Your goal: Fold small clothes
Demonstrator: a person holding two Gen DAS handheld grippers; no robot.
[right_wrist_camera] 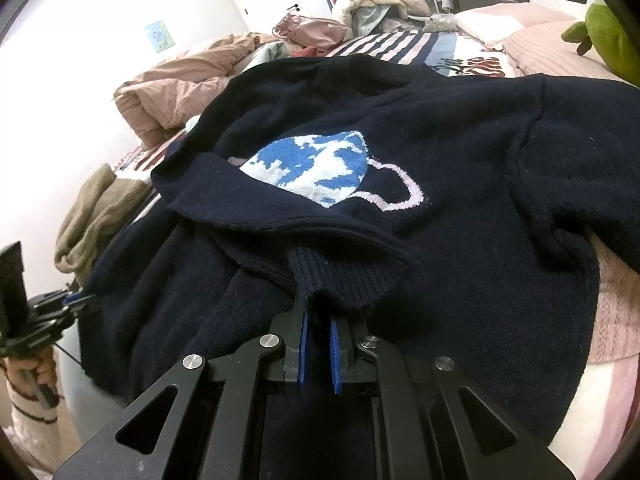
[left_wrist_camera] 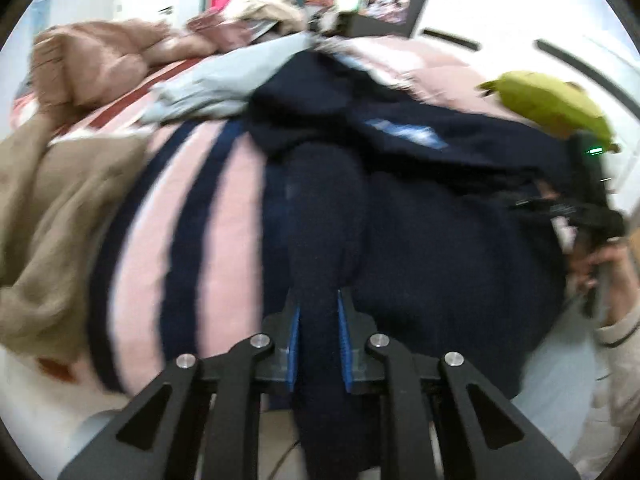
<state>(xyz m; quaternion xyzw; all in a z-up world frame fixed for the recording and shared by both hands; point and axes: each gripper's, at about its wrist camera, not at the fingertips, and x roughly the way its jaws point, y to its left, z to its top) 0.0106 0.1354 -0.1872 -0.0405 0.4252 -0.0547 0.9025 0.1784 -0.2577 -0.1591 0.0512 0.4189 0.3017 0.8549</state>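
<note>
A navy knit sweater (right_wrist_camera: 460, 152) with a blue and white knitted patch (right_wrist_camera: 316, 166) lies spread on the bed. One side is folded over its front. My right gripper (right_wrist_camera: 318, 316) is shut on the sweater's ribbed hem edge. My left gripper (left_wrist_camera: 318, 312) is shut on a bunched navy fold of the same sweater (left_wrist_camera: 440, 232). The left view is blurred. The left gripper also shows at the left edge of the right wrist view (right_wrist_camera: 76, 300), at the sweater's left edge. The right gripper shows at the right of the left wrist view (left_wrist_camera: 560, 208).
The bed has a pink and navy striped cover (left_wrist_camera: 224, 208). A tan garment (left_wrist_camera: 60, 208) lies at the left, a pink quilt (right_wrist_camera: 176, 92) heaps at the back, and a green plush toy (right_wrist_camera: 612, 36) sits at the right by pink pillows (right_wrist_camera: 516, 20).
</note>
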